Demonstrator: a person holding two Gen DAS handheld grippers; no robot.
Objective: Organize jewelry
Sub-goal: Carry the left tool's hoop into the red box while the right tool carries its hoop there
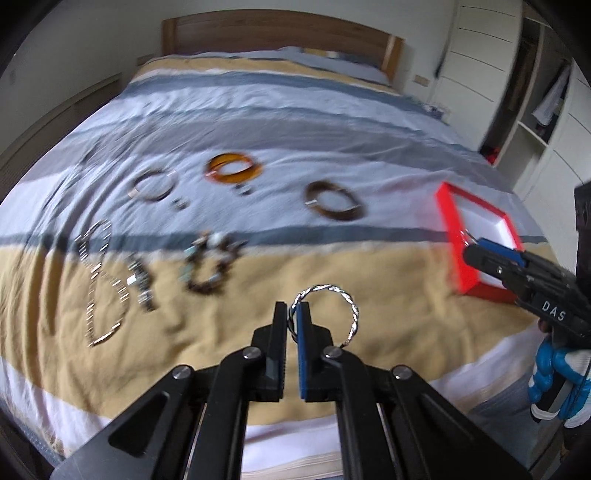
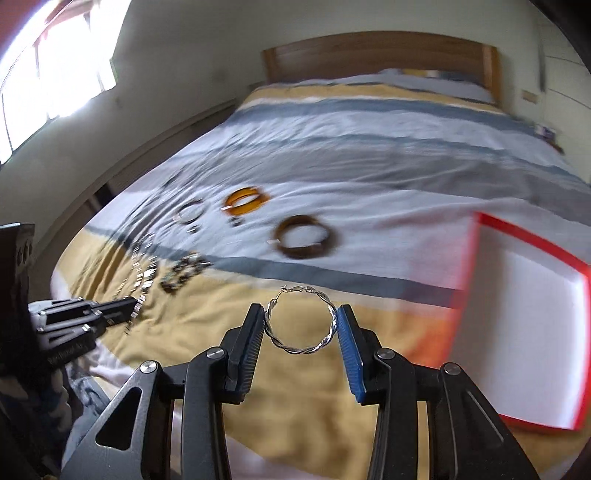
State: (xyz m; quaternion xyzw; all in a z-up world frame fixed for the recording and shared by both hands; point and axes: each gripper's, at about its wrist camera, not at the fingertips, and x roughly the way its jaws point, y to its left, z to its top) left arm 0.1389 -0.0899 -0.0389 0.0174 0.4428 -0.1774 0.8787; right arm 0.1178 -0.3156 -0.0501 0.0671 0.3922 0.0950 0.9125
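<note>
My left gripper (image 1: pixel 294 308) is shut on a twisted silver hoop earring (image 1: pixel 345 295), held above the tan part of the bed. My right gripper (image 2: pixel 300 314) grips a second twisted silver hoop earring (image 2: pixel 300 350) across its width, between both pads. In the left wrist view the right gripper (image 1: pixel 476 247) hovers over the red box with a white inside (image 1: pixel 448 236). That box (image 2: pixel 532 332) lies at the right in the right wrist view. The left gripper (image 2: pixel 125 308) shows at the left there.
On the striped bedspread (image 1: pixel 295 122) lie an orange bangle (image 1: pixel 234 168), a dark brown bangle (image 1: pixel 334 201), a thin clear bangle (image 1: pixel 153 184), a beaded bracelet (image 1: pixel 210 264) and a silver chain necklace (image 1: pixel 101 288). A wooden headboard (image 1: pixel 280 35) stands at the far end.
</note>
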